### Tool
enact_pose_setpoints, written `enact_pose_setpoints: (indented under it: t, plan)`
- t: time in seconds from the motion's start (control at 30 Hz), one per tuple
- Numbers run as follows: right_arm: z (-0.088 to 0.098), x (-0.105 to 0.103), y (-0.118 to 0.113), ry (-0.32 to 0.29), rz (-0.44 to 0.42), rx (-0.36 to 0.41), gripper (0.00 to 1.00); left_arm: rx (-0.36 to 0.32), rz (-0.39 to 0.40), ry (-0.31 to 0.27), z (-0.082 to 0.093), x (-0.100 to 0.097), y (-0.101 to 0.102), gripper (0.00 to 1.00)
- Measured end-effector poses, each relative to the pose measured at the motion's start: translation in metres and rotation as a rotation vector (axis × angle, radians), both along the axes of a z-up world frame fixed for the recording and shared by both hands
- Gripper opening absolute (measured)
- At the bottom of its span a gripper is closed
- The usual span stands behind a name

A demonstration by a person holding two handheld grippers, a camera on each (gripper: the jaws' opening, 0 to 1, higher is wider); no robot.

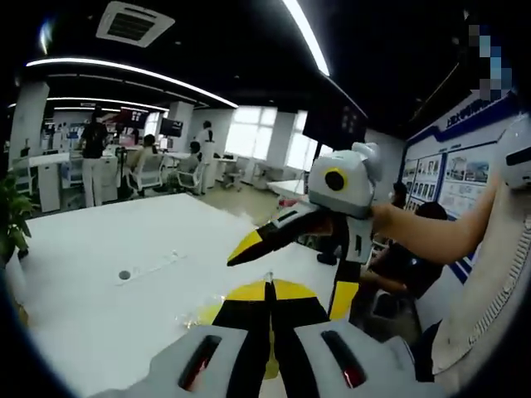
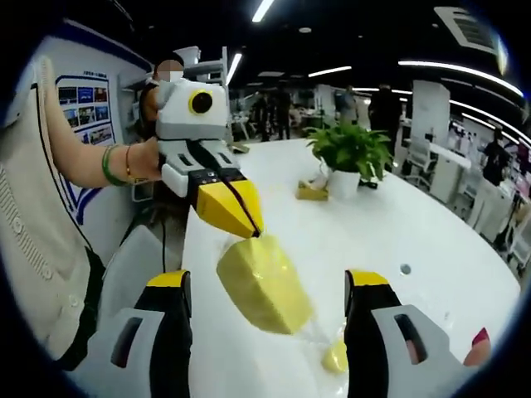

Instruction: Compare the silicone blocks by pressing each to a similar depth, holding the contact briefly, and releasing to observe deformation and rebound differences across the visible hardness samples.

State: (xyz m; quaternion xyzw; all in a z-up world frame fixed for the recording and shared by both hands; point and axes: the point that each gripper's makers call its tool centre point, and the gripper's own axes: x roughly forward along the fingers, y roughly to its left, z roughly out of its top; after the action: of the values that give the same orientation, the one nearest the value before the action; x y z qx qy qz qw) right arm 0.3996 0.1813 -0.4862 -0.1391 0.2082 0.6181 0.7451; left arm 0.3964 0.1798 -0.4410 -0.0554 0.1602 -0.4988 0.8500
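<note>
In the left gripper view, the left gripper (image 1: 268,286) has its black, yellow-tipped fingers (image 1: 249,319) clenched together, and from behind them only yellow edges of the silicone block (image 1: 292,289) peek out, so the grip itself is hidden here. The right gripper (image 1: 249,249) comes in from the right, held by a bare forearm (image 1: 431,236), its yellow-tipped fingers pointing down toward the white worktop (image 1: 108,282); whether they are released or closed cannot be told from this angle. A small round port (image 1: 124,274) sits in the worktop, and a leafy plant (image 1: 12,220) stands at its far left edge. Beyond are office desks, chairs and several people under curved ceiling lights, with a poster wall (image 1: 452,170) on the right. In the right gripper view, the right gripper (image 2: 267,307) is released, its two fingers (image 2: 170,319) standing wide apart on either side of the yellow silicone block (image 2: 264,283), touching nothing. The left gripper (image 2: 255,234) reaches in from the left with its yellow tips pinched on the block's upper corner, the block hanging tilted in clear plastic wrap above the worktop (image 2: 431,240). A smaller yellow piece (image 2: 334,356) lies on the worktop just beneath. Farther along the worktop stand a potted plant (image 2: 348,157) and a small yellow-green item (image 2: 311,191) beside it.
</note>
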Motion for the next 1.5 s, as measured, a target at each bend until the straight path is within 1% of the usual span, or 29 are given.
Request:
enact_pose_setpoints:
  t: [0.2, 0.33, 0.5, 0.6, 0.7, 0.8, 0.9, 1.03, 1.1, 1.2, 1.33, 1.4, 1.5]
  plan:
    - [-0.009, 0.001, 0.006, 0.022, 0.028, -0.023, 0.68, -0.007, -0.027, -0.006, 0.004, -0.003, -0.002, 0.00]
    - [-0.014, -0.001, 0.011, 0.037, 0.051, -0.033, 0.66, -0.008, -0.041, -0.008, 0.006, -0.004, -0.004, 0.00]
    - [-0.018, -0.002, 0.015, 0.042, 0.071, -0.043, 0.63, -0.004, -0.069, -0.016, 0.007, -0.006, -0.006, 0.00]
    - [-0.019, -0.003, 0.018, 0.047, 0.083, -0.044, 0.62, -0.018, -0.087, -0.012, 0.010, -0.008, -0.007, 0.00]
    - [-0.022, -0.004, 0.021, 0.054, 0.098, -0.054, 0.60, -0.014, -0.094, -0.020, 0.011, -0.007, -0.007, 0.00]
    - [-0.025, -0.005, 0.022, 0.046, 0.114, -0.063, 0.56, -0.023, -0.107, -0.021, 0.013, -0.009, -0.008, 0.00]
    - [-0.026, -0.007, 0.024, 0.052, 0.126, -0.064, 0.53, -0.023, -0.114, -0.025, 0.014, -0.009, -0.008, 0.00]
    - [-0.027, -0.010, 0.026, 0.070, 0.147, -0.058, 0.45, -0.018, -0.130, -0.031, 0.015, -0.012, -0.009, 0.00]
    - [-0.027, -0.011, 0.026, 0.076, 0.149, -0.061, 0.44, -0.012, -0.137, -0.035, 0.014, -0.013, -0.009, 0.00]
    - [-0.029, -0.014, 0.026, 0.110, 0.149, -0.062, 0.42, -0.010, -0.141, -0.031, 0.013, -0.014, -0.009, 0.00]
    - [-0.029, -0.016, 0.026, 0.120, 0.155, -0.060, 0.38, -0.008, -0.146, -0.034, 0.012, -0.016, -0.008, 0.00]
    - [-0.029, -0.019, 0.026, 0.131, 0.167, -0.060, 0.35, -0.007, -0.145, -0.033, 0.012, -0.016, -0.007, 0.00]
    - [-0.028, -0.021, 0.026, 0.132, 0.174, -0.059, 0.31, -0.014, -0.143, -0.029, 0.012, -0.016, -0.006, 0.00]
